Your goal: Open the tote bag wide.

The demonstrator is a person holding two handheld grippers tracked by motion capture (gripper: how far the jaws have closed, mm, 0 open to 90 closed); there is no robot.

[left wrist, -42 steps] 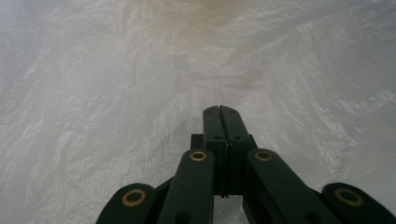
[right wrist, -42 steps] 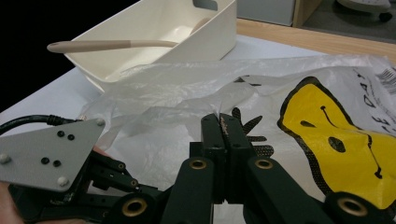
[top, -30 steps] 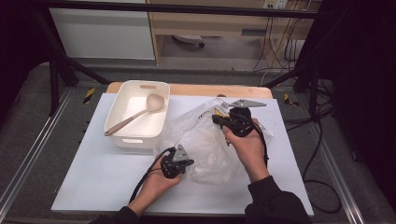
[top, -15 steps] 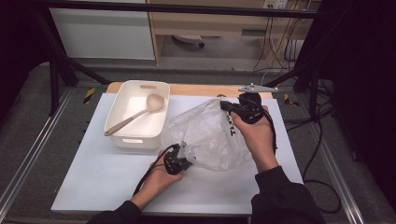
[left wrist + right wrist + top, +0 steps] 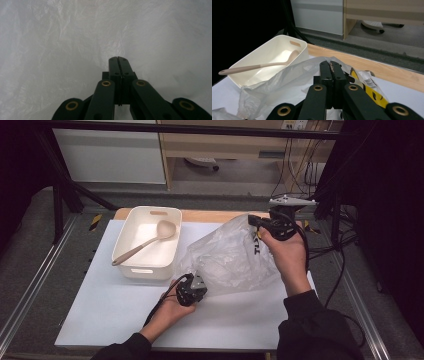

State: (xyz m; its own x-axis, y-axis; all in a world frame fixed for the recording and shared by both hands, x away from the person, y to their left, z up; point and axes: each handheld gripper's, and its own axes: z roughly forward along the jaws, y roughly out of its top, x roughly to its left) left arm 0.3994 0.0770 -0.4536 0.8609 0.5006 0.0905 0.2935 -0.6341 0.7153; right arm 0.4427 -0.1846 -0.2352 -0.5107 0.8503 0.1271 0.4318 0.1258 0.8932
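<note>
A clear, crinkled plastic bag [image 5: 230, 260] with a yellow printed label is stretched between my two grippers over the white table. My left gripper [image 5: 197, 285] rests low on the table at the bag's near left corner, shut on the film. In the left gripper view the closed jaws [image 5: 117, 58] point into the bag [image 5: 62, 37]. My right gripper [image 5: 255, 222] is held high at the far right, shut on the bag's upper edge. In the right gripper view its tips [image 5: 329, 63] pinch the film [image 5: 274, 82] beside the yellow label [image 5: 372, 92].
A white tub [image 5: 131, 265] stands at the far left of the table with a beige wooden spoon [image 5: 145, 242] lying across it, its handle over the near left rim; both show again as tub [image 5: 303, 51] and spoon [image 5: 257, 66]. A wooden board edge [image 5: 210, 215] runs along the back.
My right hand has risen and moved toward the far right with the bag's edge, pulling the bag up taller. The left gripper has stayed at the bag's near corner.
</note>
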